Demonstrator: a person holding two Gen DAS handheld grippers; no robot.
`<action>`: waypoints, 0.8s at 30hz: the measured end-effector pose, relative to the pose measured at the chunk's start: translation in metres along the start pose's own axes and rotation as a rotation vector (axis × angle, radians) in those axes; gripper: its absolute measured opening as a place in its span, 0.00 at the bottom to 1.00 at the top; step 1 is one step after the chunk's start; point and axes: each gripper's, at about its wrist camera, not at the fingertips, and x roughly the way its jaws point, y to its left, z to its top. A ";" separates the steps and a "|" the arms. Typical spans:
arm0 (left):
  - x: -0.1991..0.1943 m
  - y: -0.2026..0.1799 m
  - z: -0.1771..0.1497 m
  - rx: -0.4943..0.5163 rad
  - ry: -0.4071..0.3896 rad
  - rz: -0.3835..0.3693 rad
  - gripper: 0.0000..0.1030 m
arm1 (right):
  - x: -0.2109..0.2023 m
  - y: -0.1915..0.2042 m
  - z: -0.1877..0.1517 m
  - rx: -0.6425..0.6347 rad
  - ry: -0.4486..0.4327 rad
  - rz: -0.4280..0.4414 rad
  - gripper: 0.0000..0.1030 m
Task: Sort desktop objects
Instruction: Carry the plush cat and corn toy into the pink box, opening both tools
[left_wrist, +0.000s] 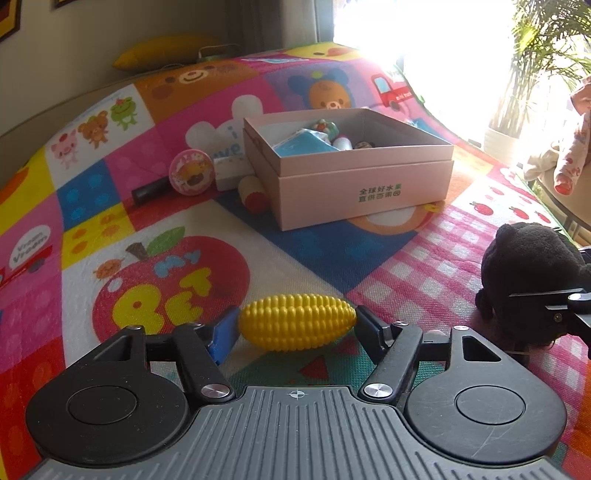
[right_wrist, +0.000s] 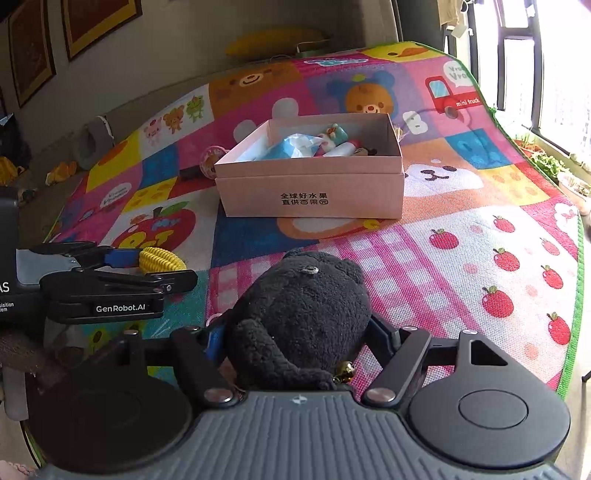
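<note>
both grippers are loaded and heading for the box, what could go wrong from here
The toy corn is pinched only at its tapered ends by the left gripper, so it might pop out. The black plush in the right gripper is soft and could sag free. The pink box already holds items, so drops may bounce out.

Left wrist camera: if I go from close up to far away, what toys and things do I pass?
Yellow plastic toy corn in the left gripper → pink cardboard box of toys → long yellow cushion by the wall.
</note>
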 end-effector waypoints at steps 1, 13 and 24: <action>-0.002 -0.001 -0.001 0.000 0.000 -0.006 0.70 | 0.000 0.000 0.000 0.001 0.001 0.000 0.71; -0.038 -0.025 0.099 0.153 -0.275 -0.065 0.70 | -0.069 -0.010 0.091 -0.055 -0.247 -0.004 0.70; 0.039 -0.009 0.189 -0.043 -0.293 -0.177 0.98 | -0.093 -0.031 0.222 -0.041 -0.441 -0.118 0.70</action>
